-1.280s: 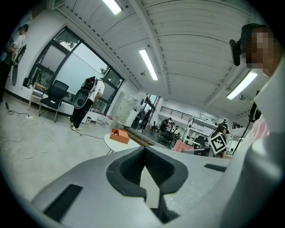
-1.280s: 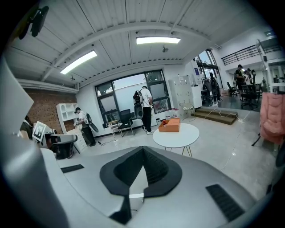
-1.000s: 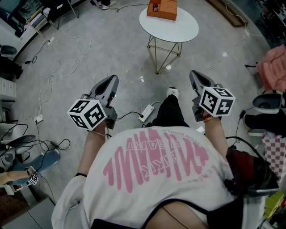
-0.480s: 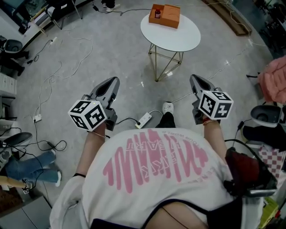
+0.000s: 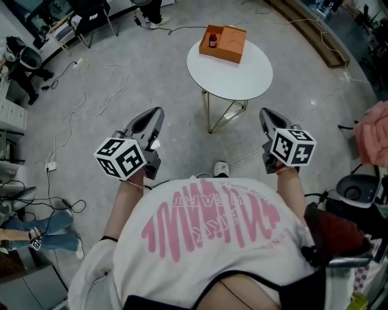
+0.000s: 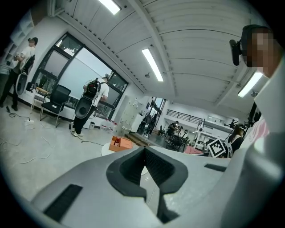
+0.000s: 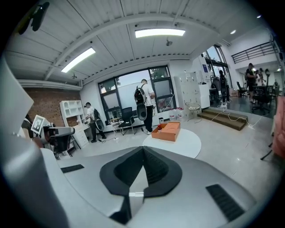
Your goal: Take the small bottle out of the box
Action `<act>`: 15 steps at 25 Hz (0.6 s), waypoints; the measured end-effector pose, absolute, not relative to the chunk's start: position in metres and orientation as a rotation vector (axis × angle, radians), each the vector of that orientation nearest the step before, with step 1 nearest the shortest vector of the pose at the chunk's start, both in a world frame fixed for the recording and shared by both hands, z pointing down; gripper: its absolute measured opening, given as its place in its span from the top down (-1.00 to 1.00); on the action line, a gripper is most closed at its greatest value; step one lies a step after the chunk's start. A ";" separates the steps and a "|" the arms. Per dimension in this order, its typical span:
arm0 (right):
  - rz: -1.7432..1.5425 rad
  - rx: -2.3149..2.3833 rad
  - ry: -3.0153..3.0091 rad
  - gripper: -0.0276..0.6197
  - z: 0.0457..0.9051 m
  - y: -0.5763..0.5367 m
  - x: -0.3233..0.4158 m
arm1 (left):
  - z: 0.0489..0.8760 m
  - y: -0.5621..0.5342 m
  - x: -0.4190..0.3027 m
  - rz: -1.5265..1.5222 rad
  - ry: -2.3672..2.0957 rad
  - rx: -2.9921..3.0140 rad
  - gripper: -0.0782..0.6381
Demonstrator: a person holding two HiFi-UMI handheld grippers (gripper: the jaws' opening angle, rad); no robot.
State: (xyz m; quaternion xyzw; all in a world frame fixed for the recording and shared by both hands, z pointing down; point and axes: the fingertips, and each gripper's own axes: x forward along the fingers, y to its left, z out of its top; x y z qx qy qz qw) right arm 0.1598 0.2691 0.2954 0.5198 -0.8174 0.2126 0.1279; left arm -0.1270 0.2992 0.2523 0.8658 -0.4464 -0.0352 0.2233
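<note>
A round white table [image 5: 230,69] stands ahead of me on thin gold legs. An orange box [image 5: 224,43] lies at its far edge, and a small dark bottle with a red cap [image 5: 213,41] stands upright in the box's left part. Both grippers are held in the air, well short of the table. My left gripper [image 5: 157,113] is shut and empty, and my right gripper [image 5: 265,114] is shut and empty too. From the left gripper [image 6: 144,149] the box [image 6: 121,143] shows far off. Beyond the right gripper [image 7: 143,148] the box [image 7: 167,131] sits on the table [image 7: 178,141].
Cables [image 5: 73,115] trail over the grey floor at the left. A shoe [image 5: 222,168] shows just below the table. Office chairs [image 5: 91,15] stand at the far left, a pink bundle [image 5: 373,133] at the right. A person with a backpack [image 7: 143,104] stands beyond the table.
The table and box have come closer and sit lower in the head view. Both grippers have travelled forward toward it, still shut. The power strip on the floor has passed out of sight.
</note>
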 end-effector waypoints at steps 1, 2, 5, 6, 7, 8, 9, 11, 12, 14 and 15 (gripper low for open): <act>0.624 1.513 -2.383 0.91 0.294 0.256 0.167 | 0.250 0.288 -0.120 -0.097 -1.238 2.389 0.76; 0.627 1.511 -2.389 0.91 0.293 0.243 0.174 | 0.248 0.277 -0.114 -0.095 -1.244 2.389 0.76; 0.632 1.497 -2.408 0.91 0.291 0.207 0.190 | 0.244 0.244 -0.097 -0.095 -1.260 2.386 0.76; 0.635 1.489 -2.413 0.91 0.292 0.197 0.194 | 0.244 0.233 -0.091 -0.096 -1.263 2.384 0.76; 0.640 1.478 -2.417 0.91 0.293 0.188 0.199 | 0.245 0.222 -0.084 -0.097 -1.266 2.381 0.76; 0.645 1.463 -2.420 0.91 0.296 0.180 0.203 | 0.245 0.213 -0.077 -0.098 -1.268 2.380 0.76; 0.648 1.449 -2.422 0.91 0.298 0.172 0.208 | 0.245 0.203 -0.070 -0.100 -1.269 2.380 0.76; 0.653 1.428 -2.422 0.91 0.301 0.158 0.218 | 0.243 0.186 -0.055 -0.103 -1.268 2.385 0.76; 0.655 1.422 -2.421 0.91 0.301 0.151 0.225 | 0.242 0.178 -0.047 -0.104 -1.266 2.390 0.76; 0.655 1.416 -2.422 0.91 0.301 0.135 0.236 | 0.239 0.163 -0.032 -0.105 -1.263 2.398 0.76; 0.654 1.413 -2.425 0.91 0.300 0.127 0.241 | 0.239 0.156 -0.027 -0.105 -1.265 2.398 0.76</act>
